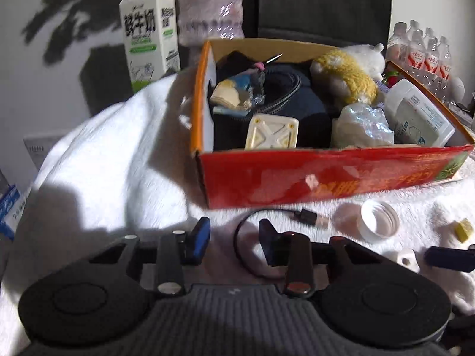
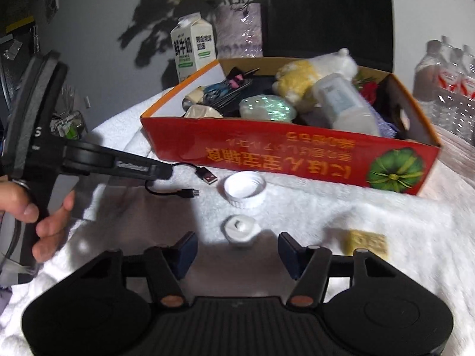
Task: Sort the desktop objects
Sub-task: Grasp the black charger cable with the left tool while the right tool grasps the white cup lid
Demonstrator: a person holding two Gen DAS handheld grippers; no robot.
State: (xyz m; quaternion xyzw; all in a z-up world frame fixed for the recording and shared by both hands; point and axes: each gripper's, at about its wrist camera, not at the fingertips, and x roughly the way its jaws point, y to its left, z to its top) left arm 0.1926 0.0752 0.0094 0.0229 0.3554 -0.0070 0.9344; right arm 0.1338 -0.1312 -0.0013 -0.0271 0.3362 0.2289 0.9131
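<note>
Desktop objects lie loose on the white towel (image 2: 371, 207) that covers my worktop, between my grippers and the red box. My right gripper (image 2: 237, 252) stands about half open with nothing between its blue pads; a small white plug (image 2: 239, 227) sits just ahead of the gap. A small yellow block (image 2: 368, 242) with print I cannot read lies just beyond its right finger. My left gripper (image 1: 234, 241) has its jaws narrow and empty, and the loop of a short black USB cable (image 1: 246, 237) runs across the towel just ahead of its right pad; I cannot tell whether they touch. In the right wrist view my left hand (image 2: 38, 213) holds that gripper's handle at the left edge.

Farther out, a white screw cap (image 2: 245, 189) lies open side up, near the cable's plugs and close to the box's front wall.

The red cardboard box (image 2: 297, 157) stands toward the far edge, printed upside down with yellow East Asian characters, too blurred to read, and a green fruit picture. Inside are a yellow-and-white plush toy (image 1: 347, 71), a white labelled jar (image 1: 421, 115), a cream square piece (image 1: 271, 132), a crinkled plastic bag (image 1: 362, 124) and dark items.

Behind it stand a milk carton (image 1: 148, 35) reading "鲜牛奶", a vase (image 2: 239, 29) of flowers, and shrink-wrapped bottles (image 1: 424, 50) with red-and-white labels.
</note>
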